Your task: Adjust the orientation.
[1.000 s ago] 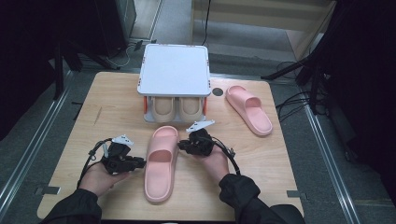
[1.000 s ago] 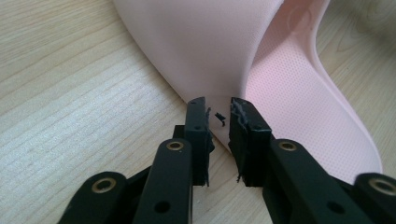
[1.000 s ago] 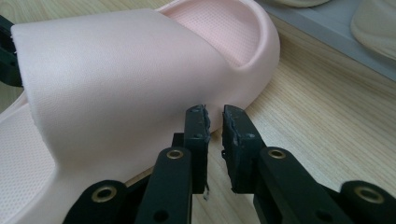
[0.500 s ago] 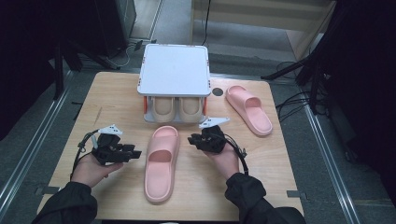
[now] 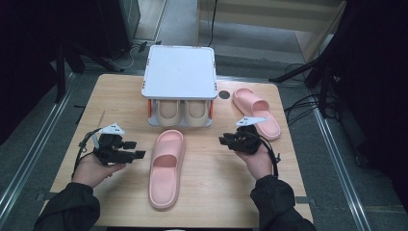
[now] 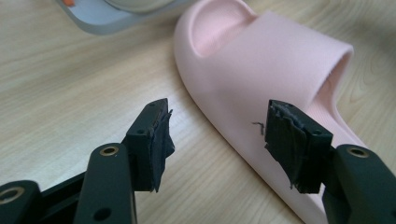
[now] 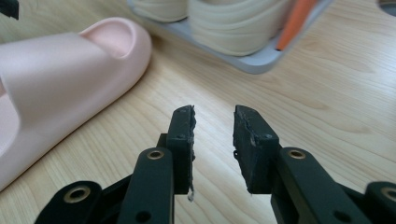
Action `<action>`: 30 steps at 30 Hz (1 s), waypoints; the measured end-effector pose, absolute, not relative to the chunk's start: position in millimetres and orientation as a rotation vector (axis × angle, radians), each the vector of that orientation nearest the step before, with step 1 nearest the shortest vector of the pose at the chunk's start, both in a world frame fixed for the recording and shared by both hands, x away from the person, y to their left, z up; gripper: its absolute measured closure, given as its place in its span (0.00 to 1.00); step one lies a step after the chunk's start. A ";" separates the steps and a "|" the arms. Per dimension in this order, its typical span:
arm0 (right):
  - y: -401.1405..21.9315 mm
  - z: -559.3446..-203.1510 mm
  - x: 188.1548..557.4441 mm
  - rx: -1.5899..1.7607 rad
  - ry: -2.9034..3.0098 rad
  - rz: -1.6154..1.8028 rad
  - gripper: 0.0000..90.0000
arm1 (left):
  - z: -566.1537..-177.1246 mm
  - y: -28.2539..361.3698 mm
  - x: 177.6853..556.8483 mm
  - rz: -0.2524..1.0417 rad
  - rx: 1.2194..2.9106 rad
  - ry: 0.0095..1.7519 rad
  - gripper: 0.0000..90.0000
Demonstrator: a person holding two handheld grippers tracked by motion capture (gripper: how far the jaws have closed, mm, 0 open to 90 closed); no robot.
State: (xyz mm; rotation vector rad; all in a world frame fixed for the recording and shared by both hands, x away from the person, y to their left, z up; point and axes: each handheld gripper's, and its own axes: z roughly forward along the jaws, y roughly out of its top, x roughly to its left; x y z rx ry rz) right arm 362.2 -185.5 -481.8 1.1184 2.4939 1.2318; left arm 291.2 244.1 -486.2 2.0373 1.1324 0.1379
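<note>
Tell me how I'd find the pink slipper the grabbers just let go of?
Look at the wooden table, then at the little white shoe rack at its far edge. The pink slipper lies right in front of that rack, mid-table, between the two hands. The other pink slipper sits off beside the rack's right end.

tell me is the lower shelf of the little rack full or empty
Full: two cream slippers sit side by side under the rack, filling its lower shelf; both pink slippers lie out on the table.
</note>
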 end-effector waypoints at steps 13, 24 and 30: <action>-248.6 -479.8 395.0 1.224 2.372 1.169 0.73 | -486.6 247.1 294.6 0.111 2.022 1.144 0.44; -272.8 -490.9 440.5 1.324 2.332 1.173 0.68 | -488.6 245.5 295.4 0.090 2.035 1.144 0.44; -277.9 -493.7 460.5 1.344 2.274 1.112 0.64 | -489.7 243.9 295.0 0.080 2.042 1.139 0.44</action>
